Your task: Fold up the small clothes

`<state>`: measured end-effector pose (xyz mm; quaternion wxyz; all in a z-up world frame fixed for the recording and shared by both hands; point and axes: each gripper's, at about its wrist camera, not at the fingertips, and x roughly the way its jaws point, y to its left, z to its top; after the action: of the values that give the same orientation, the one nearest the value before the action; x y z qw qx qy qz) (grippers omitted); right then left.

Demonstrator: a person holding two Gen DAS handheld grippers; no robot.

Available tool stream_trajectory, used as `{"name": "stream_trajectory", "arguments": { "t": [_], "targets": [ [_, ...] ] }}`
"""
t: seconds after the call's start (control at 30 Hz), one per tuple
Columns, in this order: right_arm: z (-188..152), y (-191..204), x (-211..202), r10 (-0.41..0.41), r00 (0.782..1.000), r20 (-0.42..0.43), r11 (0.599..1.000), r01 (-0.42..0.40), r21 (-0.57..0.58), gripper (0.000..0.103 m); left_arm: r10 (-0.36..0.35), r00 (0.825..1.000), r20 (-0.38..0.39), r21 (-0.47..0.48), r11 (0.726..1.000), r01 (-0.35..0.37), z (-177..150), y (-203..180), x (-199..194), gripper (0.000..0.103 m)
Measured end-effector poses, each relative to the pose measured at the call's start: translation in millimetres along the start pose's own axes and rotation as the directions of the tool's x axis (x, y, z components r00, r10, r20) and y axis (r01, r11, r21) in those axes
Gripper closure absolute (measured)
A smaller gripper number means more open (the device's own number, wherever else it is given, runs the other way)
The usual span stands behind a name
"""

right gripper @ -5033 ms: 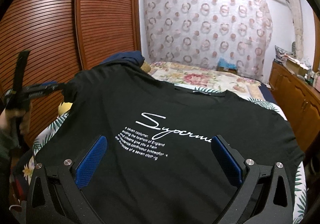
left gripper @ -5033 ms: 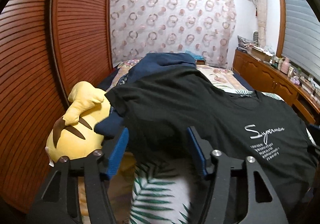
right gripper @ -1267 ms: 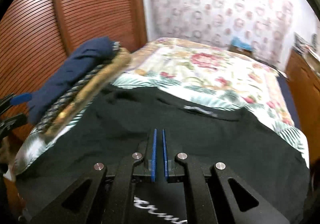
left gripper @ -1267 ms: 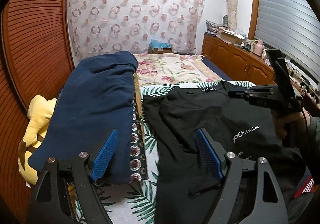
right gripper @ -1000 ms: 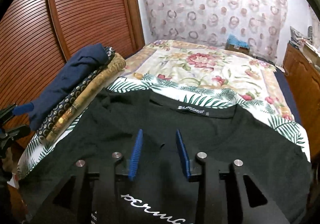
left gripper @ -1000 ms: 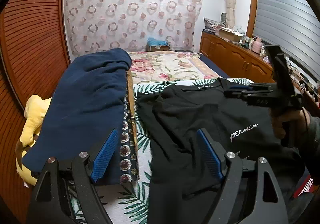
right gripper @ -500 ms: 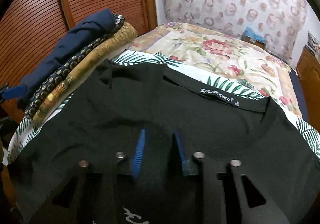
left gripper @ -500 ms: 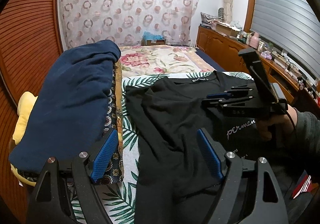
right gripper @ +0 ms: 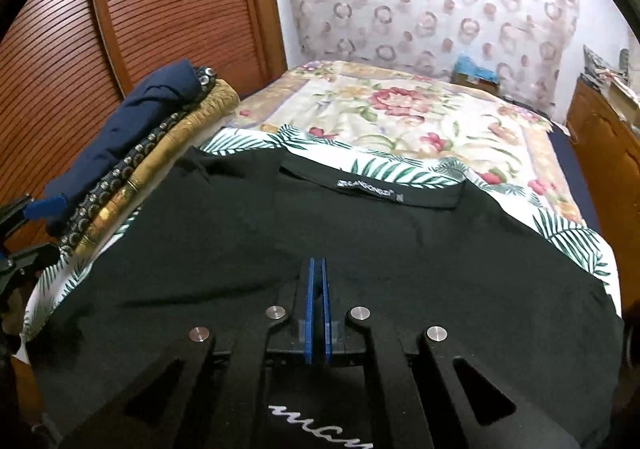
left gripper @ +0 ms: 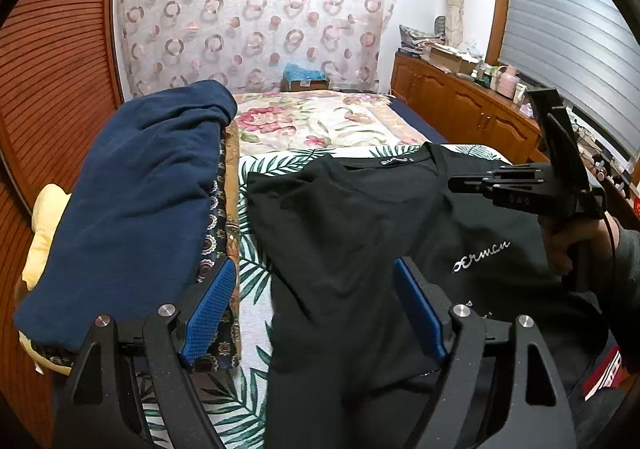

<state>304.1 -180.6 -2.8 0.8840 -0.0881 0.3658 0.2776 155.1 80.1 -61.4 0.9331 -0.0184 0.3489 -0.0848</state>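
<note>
A black T-shirt (left gripper: 360,225) with white script print lies face up on the bed, collar toward the far end; it also fills the right wrist view (right gripper: 280,241). My left gripper (left gripper: 316,301) is open and empty, above the shirt's left edge. My right gripper (right gripper: 317,277) has its blue pads pressed together low over the shirt's chest, below the collar label; whether cloth is pinched between them I cannot tell. It shows from the side in the left wrist view (left gripper: 456,183).
A stack of folded clothes, navy on top (left gripper: 132,201), lies along the bed's left side, also in the right wrist view (right gripper: 132,137). A yellow plush toy (left gripper: 44,217) sits behind it. A wooden louvred wardrobe (right gripper: 160,9) is left, a wooden dresser (left gripper: 472,113) right.
My right gripper has closed its jaws over the shirt's chest. My left gripper stayed open and shifted slightly, with the shirt now spread flatter.
</note>
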Motion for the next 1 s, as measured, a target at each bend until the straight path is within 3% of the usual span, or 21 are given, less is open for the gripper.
{"name": "stream_trajectory", "arguments": {
  "t": [0.2, 0.3, 0.6, 0.83, 1.0],
  "targets": [
    [-7, -1, -15, 0.004, 1.0, 0.014, 1.0, -0.004, 0.009, 0.07, -0.019, 1.0, 0.001, 0.013, 1.0, 0.019, 3, -10, 4, 0.022],
    [-15, -10, -30, -0.027, 0.999, 0.018, 0.999, 0.027, 0.025, 0.06, -0.035, 0.999, -0.006, 0.025, 0.999, 0.035, 3, -18, 10, 0.022],
    [-76, -56, -92, -0.16, 0.987, 0.033, 0.98, 0.154, 0.129, 0.059, -0.077, 0.993, -0.089, 0.071, 0.994, 0.083, 6, -46, 49, 0.022],
    [-126, -103, -138, -0.294, 0.956, 0.006, 0.926, 0.283, 0.25, 0.059, -0.089, 0.985, -0.148, 0.104, 0.989, 0.105, 3, -66, 72, 0.022],
    [-149, -124, -149, -0.34, 0.94, -0.027, 0.891, 0.331, 0.309, 0.059, -0.08, 0.98, -0.185, 0.125, 0.987, 0.104, 0, -73, 84, 0.022]
  ]
}}
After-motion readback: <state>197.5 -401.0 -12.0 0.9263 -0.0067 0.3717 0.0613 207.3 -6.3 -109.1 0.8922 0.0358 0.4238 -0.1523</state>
